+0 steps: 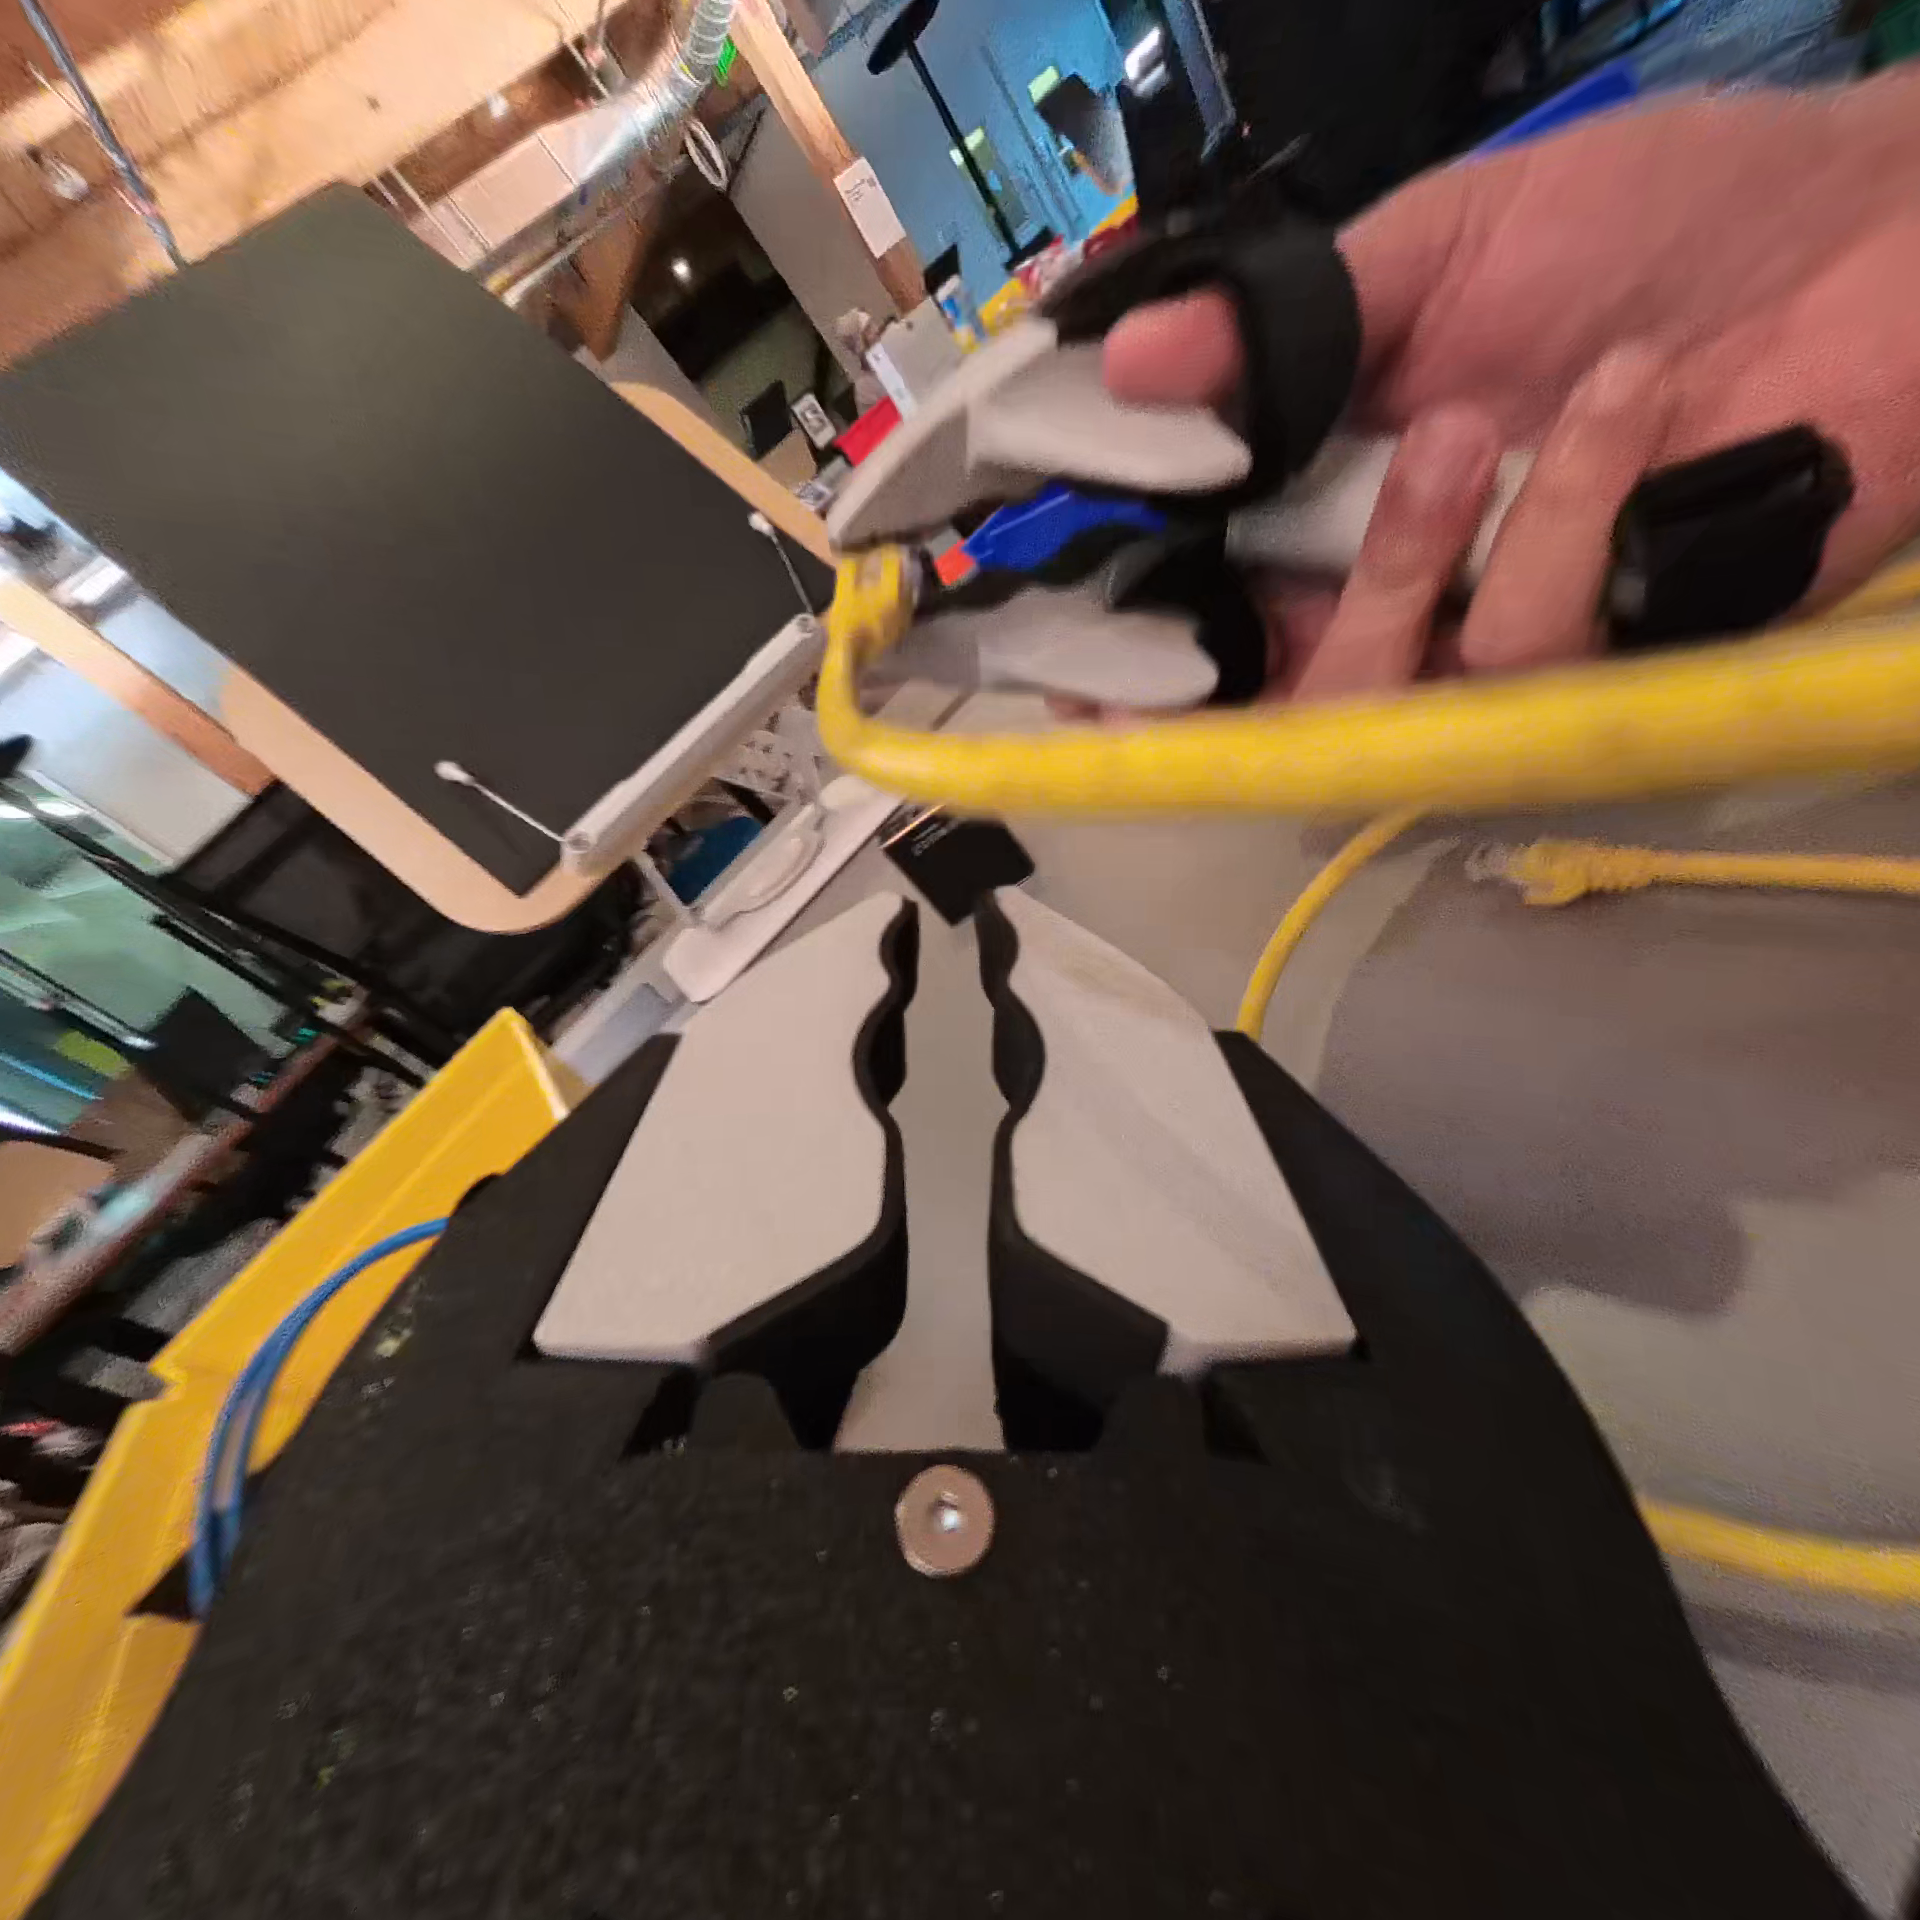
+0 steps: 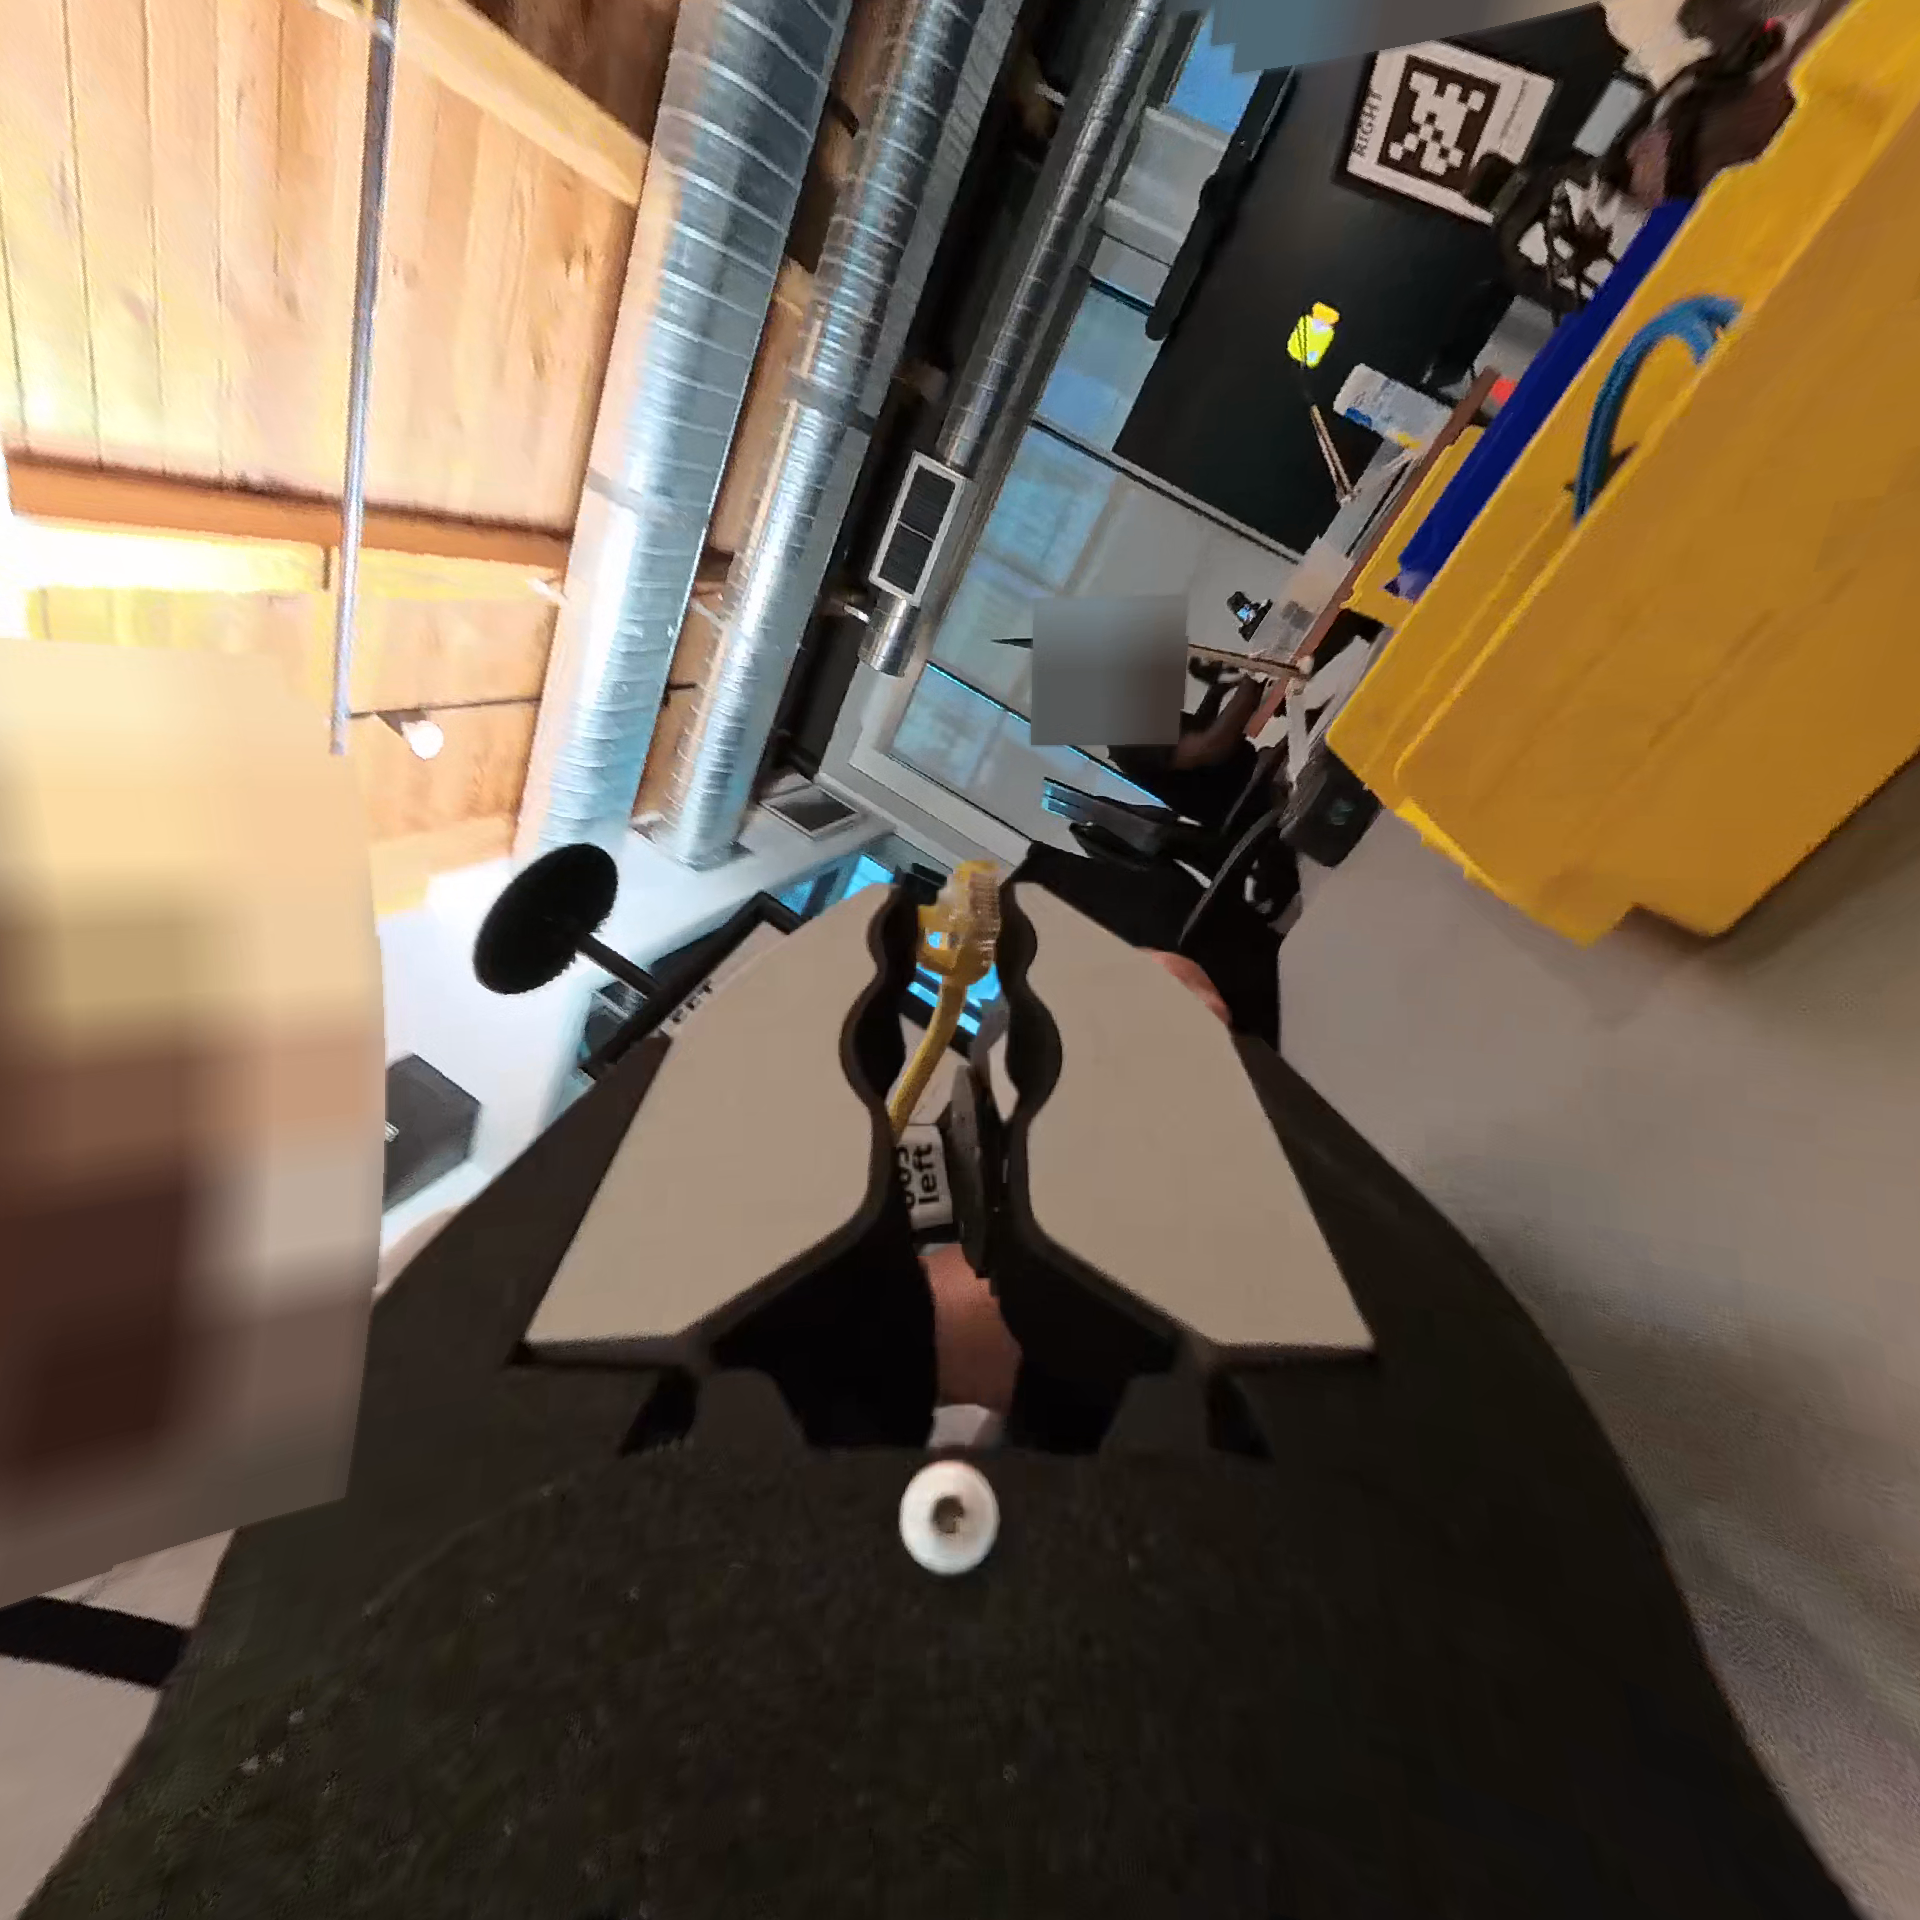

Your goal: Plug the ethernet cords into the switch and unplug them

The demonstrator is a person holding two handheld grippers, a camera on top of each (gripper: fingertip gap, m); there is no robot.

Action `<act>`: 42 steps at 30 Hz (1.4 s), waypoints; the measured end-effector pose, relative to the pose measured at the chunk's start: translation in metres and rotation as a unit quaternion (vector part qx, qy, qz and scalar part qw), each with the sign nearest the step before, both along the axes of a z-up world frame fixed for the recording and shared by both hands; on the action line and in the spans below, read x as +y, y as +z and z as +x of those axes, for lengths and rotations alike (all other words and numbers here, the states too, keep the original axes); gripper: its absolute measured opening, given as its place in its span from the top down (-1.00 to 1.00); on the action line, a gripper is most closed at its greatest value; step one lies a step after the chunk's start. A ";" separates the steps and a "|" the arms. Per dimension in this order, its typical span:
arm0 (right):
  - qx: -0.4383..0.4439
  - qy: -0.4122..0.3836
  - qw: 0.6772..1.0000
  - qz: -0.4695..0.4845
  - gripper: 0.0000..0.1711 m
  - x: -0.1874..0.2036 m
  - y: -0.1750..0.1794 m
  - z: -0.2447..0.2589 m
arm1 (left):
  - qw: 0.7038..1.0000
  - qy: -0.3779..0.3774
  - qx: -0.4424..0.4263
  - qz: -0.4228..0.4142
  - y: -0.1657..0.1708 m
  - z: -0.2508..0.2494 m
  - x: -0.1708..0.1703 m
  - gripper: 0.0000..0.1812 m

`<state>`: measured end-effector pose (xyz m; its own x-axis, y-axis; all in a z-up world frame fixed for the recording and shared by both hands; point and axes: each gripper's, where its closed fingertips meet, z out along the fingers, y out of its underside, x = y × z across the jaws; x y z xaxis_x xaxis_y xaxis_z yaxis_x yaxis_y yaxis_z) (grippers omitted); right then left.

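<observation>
My right gripper (image 2: 954,891) is shut on the clear plug of a yellow ethernet cord (image 2: 964,914) and holds it up in the air. In the left wrist view the same gripper (image 1: 883,592) shows at upper right in a person's hand (image 1: 1621,343), with the yellow cord (image 1: 1351,753) trailing off to the right. My left gripper (image 1: 948,914) has its jaws nearly together, pinching the corner of a small black switch (image 1: 961,857) at its tips. A second yellow cord's plug (image 1: 1548,868) lies loose on the grey table (image 1: 1558,1091).
A yellow bin (image 1: 156,1507) with a blue cable (image 1: 244,1392) sits at my left, and it also shows in the right wrist view (image 2: 1662,644). A black wood-edged panel (image 1: 364,499) stands behind. More yellow cord (image 1: 1787,1564) crosses the table at right. The grippers' ends are close to 6 centimetres from one another.
</observation>
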<state>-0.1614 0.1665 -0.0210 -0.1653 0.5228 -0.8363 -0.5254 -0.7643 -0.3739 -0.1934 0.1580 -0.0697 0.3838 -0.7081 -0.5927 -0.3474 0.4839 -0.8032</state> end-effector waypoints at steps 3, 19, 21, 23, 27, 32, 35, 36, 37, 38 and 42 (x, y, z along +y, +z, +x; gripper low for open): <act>0.034 0.022 0.998 -0.047 0.83 0.000 -0.009 -0.007 | 0.998 -0.009 -0.023 -0.061 0.004 0.005 -0.003 0.69; 0.041 0.076 0.989 -0.122 0.82 -0.004 -0.039 -0.034 | 0.999 -0.010 -0.019 -0.034 0.013 -0.001 -0.002 0.90; 0.028 0.081 0.988 -0.126 0.83 -0.004 -0.041 -0.034 | 0.999 -0.014 -0.017 -0.033 0.011 -0.001 -0.003 0.90; 0.014 0.092 0.988 -0.122 0.83 -0.006 -0.041 -0.035 | 0.999 -0.023 -0.022 -0.026 0.012 -0.001 -0.005 0.90; 0.008 0.108 0.987 -0.121 0.83 -0.010 -0.040 -0.033 | 0.998 -0.038 -0.028 -0.038 0.010 -0.001 -0.010 0.90; -0.007 0.116 0.986 -0.119 0.83 -0.013 -0.041 -0.035 | 0.998 -0.042 -0.025 -0.047 0.008 0.000 -0.010 0.89; -0.006 0.117 0.985 -0.127 0.83 -0.012 -0.044 -0.035 | 0.998 -0.038 -0.008 -0.054 0.004 0.000 -0.009 0.89; -0.009 0.114 0.986 -0.125 0.83 -0.011 -0.044 -0.034 | 0.998 -0.036 -0.001 -0.060 0.003 0.000 -0.008 0.90; -0.016 0.111 0.987 -0.120 0.82 -0.011 -0.045 -0.033 | 0.997 -0.033 0.004 -0.065 0.003 0.000 -0.007 0.89; -0.030 0.106 0.988 -0.108 0.82 -0.010 -0.045 -0.033 | 0.997 -0.029 0.006 -0.065 0.003 0.000 -0.006 0.90; -0.185 0.015 0.983 0.009 0.69 0.002 -0.042 -0.013 | 0.997 0.001 -0.007 -0.074 0.008 -0.011 0.005 0.89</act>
<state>-0.1746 0.1683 -0.0631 0.1324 0.5371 -0.8331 -0.3279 -0.7694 -0.5481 -0.2044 0.1630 -0.0618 0.3925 -0.7870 -0.4761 -0.3367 0.3587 -0.8706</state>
